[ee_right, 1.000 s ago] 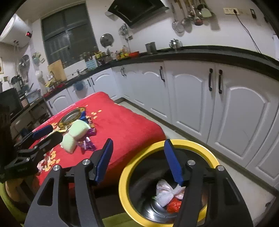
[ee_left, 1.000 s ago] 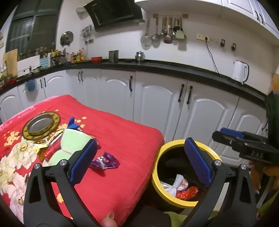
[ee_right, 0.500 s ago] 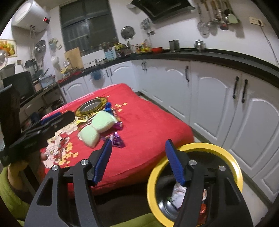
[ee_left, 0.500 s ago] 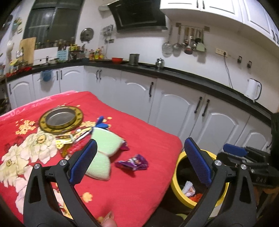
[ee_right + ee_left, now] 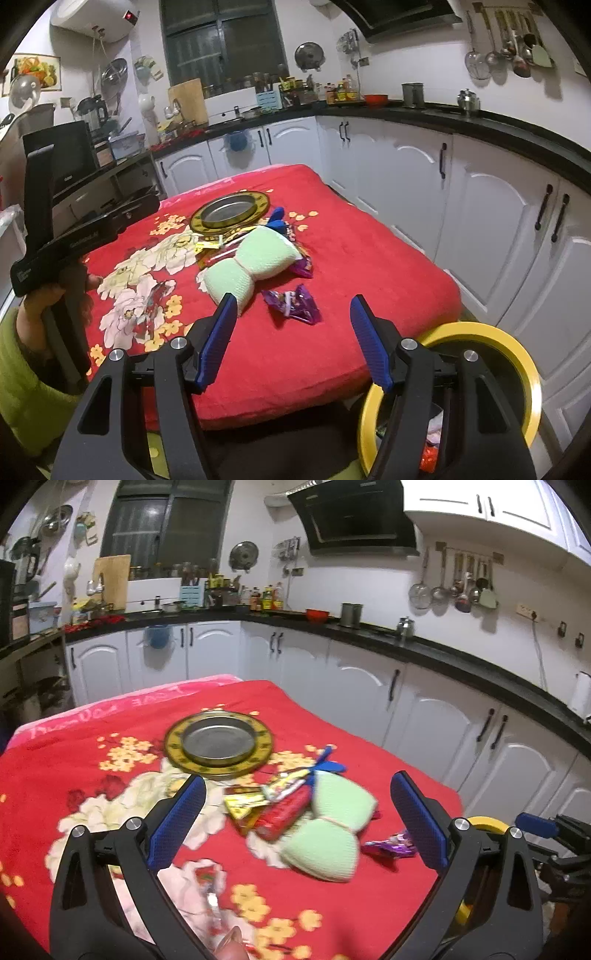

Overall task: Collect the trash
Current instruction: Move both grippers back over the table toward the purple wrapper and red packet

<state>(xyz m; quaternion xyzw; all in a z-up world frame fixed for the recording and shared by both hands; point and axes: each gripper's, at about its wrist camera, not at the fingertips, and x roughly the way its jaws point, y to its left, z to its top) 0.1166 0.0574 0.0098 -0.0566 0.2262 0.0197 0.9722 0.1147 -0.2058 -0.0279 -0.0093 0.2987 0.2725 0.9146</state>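
White kitchen cabinets and a black worktop ran round the room behind a bench [image 5: 369, 266] draped in a red flowered cloth. At the bench's near right corner, down on the floor, stood a yellow-rimmed bin [image 5: 513, 347] with some rubbish already in the bottom.

On the cloth lay a gold-rimmed metal dish [image 5: 219, 742], and nearer the edge a pale green knitted bow-shaped piece [image 5: 251, 262], its long axis running from far right to near left in the right wrist view. Red and yellow wrappers [image 5: 269, 806] were heaped just beside it, on the side toward the dish.

The thing the coming move seemed to turn on was the crumpled purple wrapper [image 5: 293, 302]. It lay alone on the cloth, apart from the green piece, on the side nearest the bin. From the right hand-held gripper [image 5: 291, 332] it sat almost straight ahead, in line with the gap between the widely parted blue pads and slightly beyond the tips. From the left hand-held gripper [image 5: 295, 823], whose pads were also spread wide and empty, the same wrapper [image 5: 389, 847] lay off toward the right pad, with the green piece more central.

By that layout the right side looked nearer and better lined up for the wrapper, and closer to the bin too.
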